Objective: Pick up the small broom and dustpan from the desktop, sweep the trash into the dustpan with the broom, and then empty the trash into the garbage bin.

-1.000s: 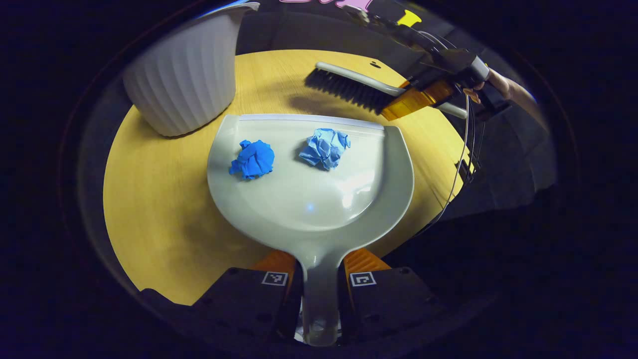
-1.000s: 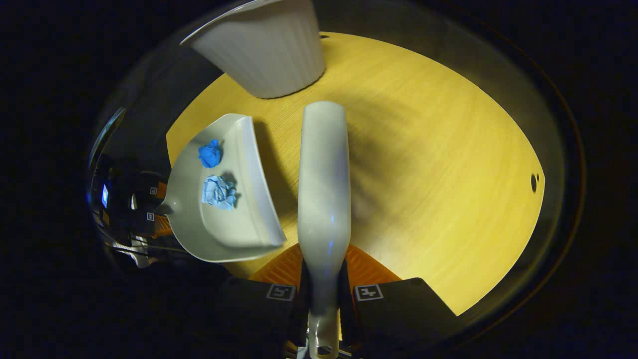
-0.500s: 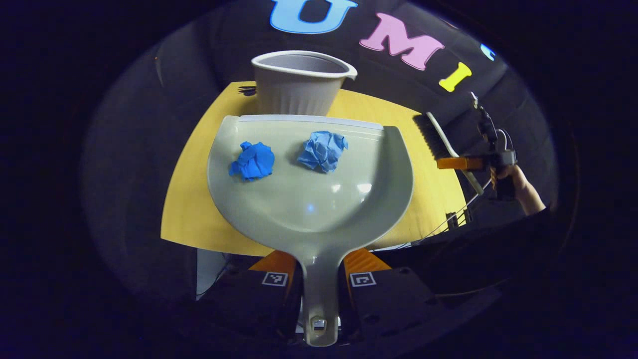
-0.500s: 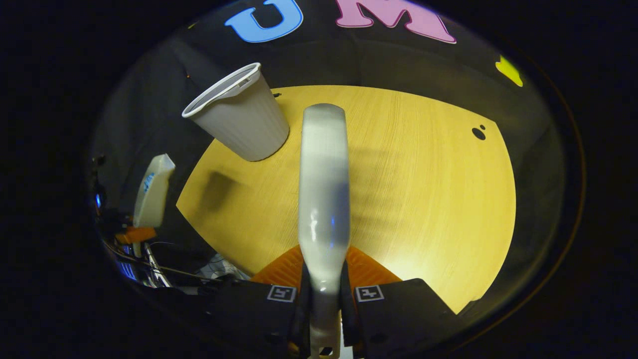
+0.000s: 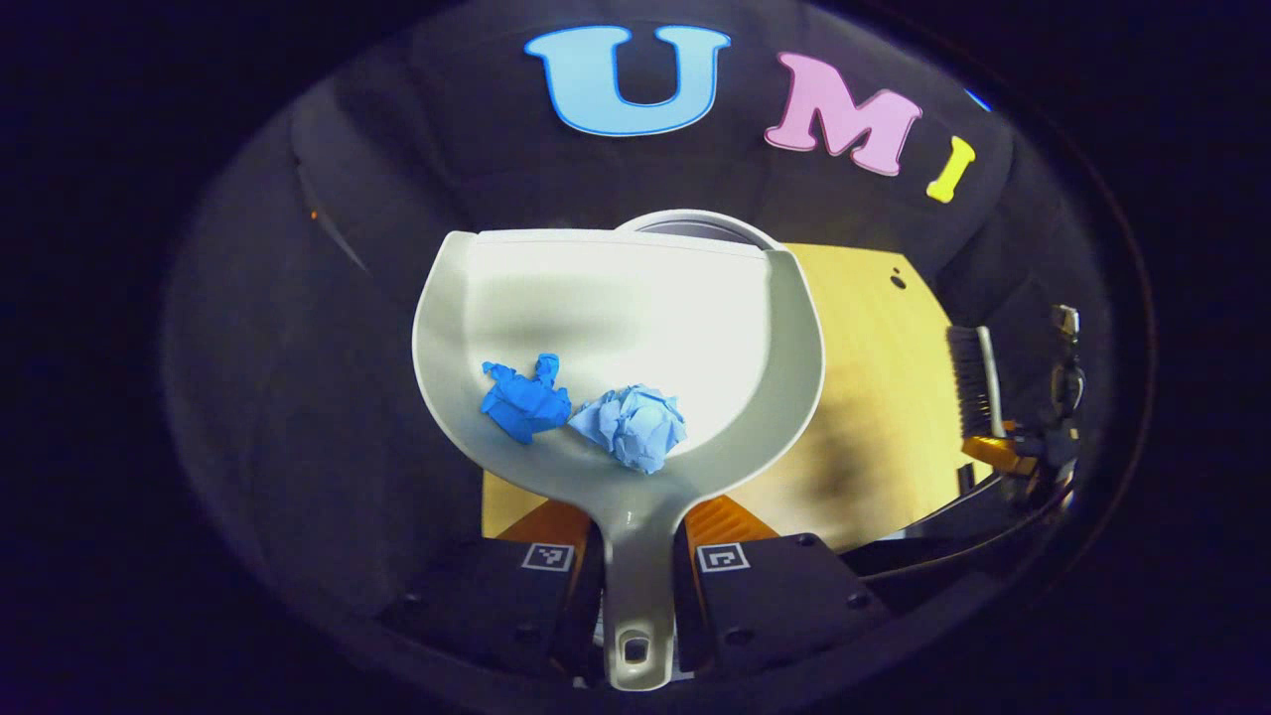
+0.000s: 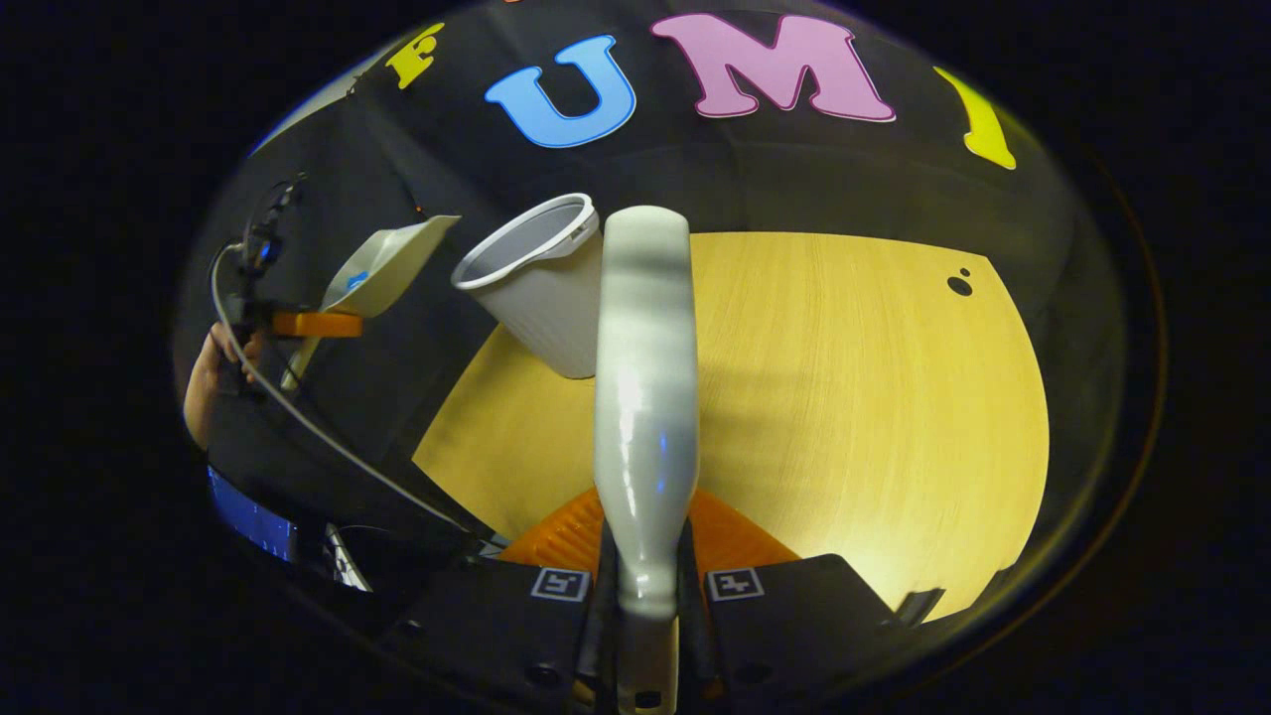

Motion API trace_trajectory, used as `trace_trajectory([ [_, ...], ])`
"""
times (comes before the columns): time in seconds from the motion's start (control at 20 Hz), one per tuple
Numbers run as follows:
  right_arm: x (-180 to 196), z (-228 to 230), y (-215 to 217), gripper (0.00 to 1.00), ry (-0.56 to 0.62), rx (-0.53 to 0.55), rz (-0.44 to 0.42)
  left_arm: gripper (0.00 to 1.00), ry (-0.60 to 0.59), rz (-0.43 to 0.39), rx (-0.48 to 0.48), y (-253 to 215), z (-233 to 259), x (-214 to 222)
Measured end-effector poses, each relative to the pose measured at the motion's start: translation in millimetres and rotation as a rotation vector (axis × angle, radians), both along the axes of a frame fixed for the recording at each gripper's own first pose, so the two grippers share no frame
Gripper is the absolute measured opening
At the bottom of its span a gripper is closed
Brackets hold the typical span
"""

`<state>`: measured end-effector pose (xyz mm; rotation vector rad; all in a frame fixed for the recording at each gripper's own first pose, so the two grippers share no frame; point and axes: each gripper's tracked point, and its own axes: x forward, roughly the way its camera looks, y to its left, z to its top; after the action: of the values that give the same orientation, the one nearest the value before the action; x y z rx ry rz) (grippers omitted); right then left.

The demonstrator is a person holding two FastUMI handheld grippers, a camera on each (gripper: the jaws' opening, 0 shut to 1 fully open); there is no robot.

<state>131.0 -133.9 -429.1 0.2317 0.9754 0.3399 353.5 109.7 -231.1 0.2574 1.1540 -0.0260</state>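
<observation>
My left gripper (image 5: 635,556) has both fingers pressed on the dustpan (image 5: 616,298) handle, the pan raised; two blue paper wads (image 5: 586,417) lie low by the handle; just past its lip I see the garbage bin (image 5: 695,223) rim; my right gripper (image 6: 645,586) is clamped on the broom (image 6: 645,397), which crosses the bin on the wooden desktop (image 6: 844,397).

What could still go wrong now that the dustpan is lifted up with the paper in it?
The two paper balls lie loose near the handle end of the dustpan, held only by its handle in the left gripper. When it is tipped they may roll past the bin, whose mouth looks narrower than the pan. The pan's lip might also knock the bin, which looks light. The broom in the right gripper stands near the bin too.
</observation>
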Motion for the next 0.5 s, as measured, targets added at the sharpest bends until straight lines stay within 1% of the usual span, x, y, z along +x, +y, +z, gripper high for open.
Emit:
trace_trajectory([
  [0.1, -8.8, -5.1, -3.1, 0.29, 0.010, -0.013, 0.007, 0.29, 0.032, -0.070, 0.126, 3.1, 2.9, 47.0],
  [0.15, -15.4, -7.8, -6.7, 0.29, 0.013, -0.032, 0.005, 0.29, 0.062, -0.111, 0.187, 6.3, 3.0, 63.9],
  [0.25, -41.9, -14.9, -8.9, 0.29, 0.030, -0.039, -0.020, 0.29, 0.124, -0.184, 0.310, 5.2, 5.6, 92.0],
  [0.3, -50.6, -16.1, -12.9, 0.29, 0.036, -0.036, -0.039, 0.29, 0.140, -0.220, 0.375, 3.9, 8.4, 97.3],
  [0.4, -55.5, -17.3, -22.9, 0.29, 0.044, -0.022, -0.091, 0.29, 0.151, -0.325, 0.495, 0.5, 21.4, 109.0],
  [0.5, -59.4, -19.5, -28.5, 0.29, 0.054, -0.001, -0.138, 0.29, 0.192, -0.396, 0.608, -4.4, 33.6, 104.2],
])
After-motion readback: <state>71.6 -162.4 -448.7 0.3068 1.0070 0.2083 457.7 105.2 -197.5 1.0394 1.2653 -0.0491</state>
